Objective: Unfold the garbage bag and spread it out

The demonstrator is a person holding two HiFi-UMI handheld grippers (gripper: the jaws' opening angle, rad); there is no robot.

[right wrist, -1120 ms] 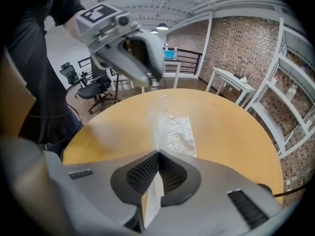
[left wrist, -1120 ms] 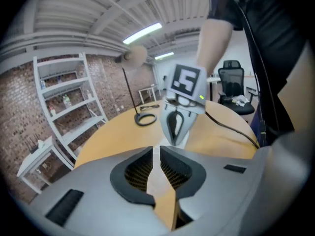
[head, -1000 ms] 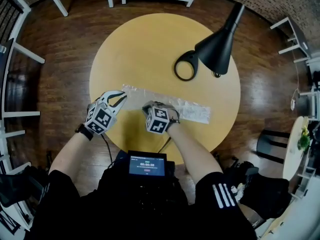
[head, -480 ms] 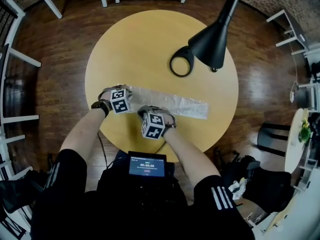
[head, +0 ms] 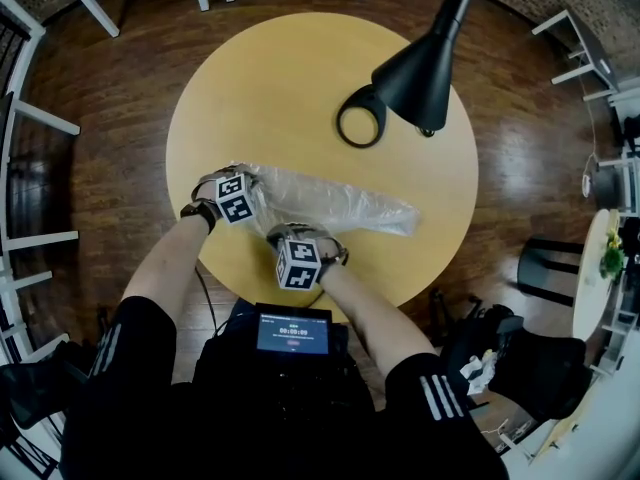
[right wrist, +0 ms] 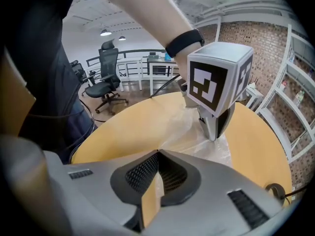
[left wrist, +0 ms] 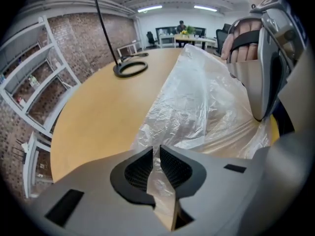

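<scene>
The garbage bag (head: 335,202) was a thin, clear plastic one. It lay across the near half of the round yellow table (head: 290,78), below the black desk lamp (head: 415,63). Its far right end rested flat on the wood. The end near the person was raised from the table and looked puffed and wrinkled.

The left gripper (left wrist: 156,150) had its jaws pressed almost together, with a thin strip of the plastic caught between the pads. From this pinch the film rose and widened away toward the middle of the table. The right gripper (right wrist: 157,154) had its jaws fully together, and a fold of the same film ran into the place where the tips met, so it too was pinching the bag at its edge. In the head view the two grippers were close to each other at the bag's left end, the left one a little farther from the person and the right one nearer to the table's edge. The layers of plastic were stretched between them. In the right gripper view, the left gripper's marker cube (right wrist: 216,82) stood just above the film.

The lamp's ring-shaped base (head: 360,128) sat well apart from the bag. A small lit screen (head: 293,333) was at the person's waist.
</scene>
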